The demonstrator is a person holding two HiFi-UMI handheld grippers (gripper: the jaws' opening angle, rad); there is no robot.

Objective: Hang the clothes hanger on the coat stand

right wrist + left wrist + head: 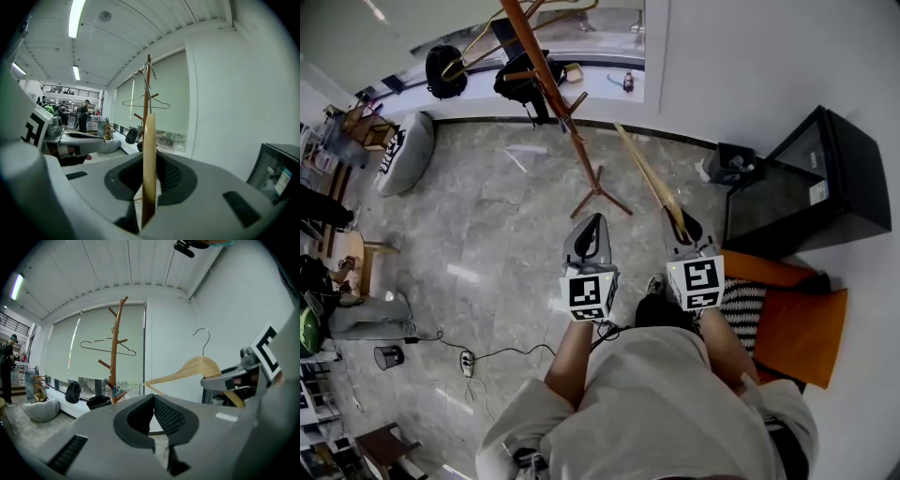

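The wooden coat stand (564, 112) rises from its base on the marble floor ahead of me, close to the window. A thin wire hanger (108, 348) hangs on one of its pegs. My right gripper (682, 228) is shut on a pale wooden clothes hanger (649, 174), which slants up and left towards the stand without touching it. In the right gripper view the wooden hanger (149, 154) stands edge-on between the jaws of the right gripper (149, 161). The left gripper view shows that hanger's arm (194, 370) and metal hook. My left gripper (590, 225) is beside the right one, shut and empty.
A black cabinet (811, 183) stands at the right with a small dark bin (734, 164) beside it. An orange seat (797, 323) is right of my legs. A grey beanbag (403, 150) and black bags (445, 70) lie by the window. A cable and power strip (467, 361) cross the floor.
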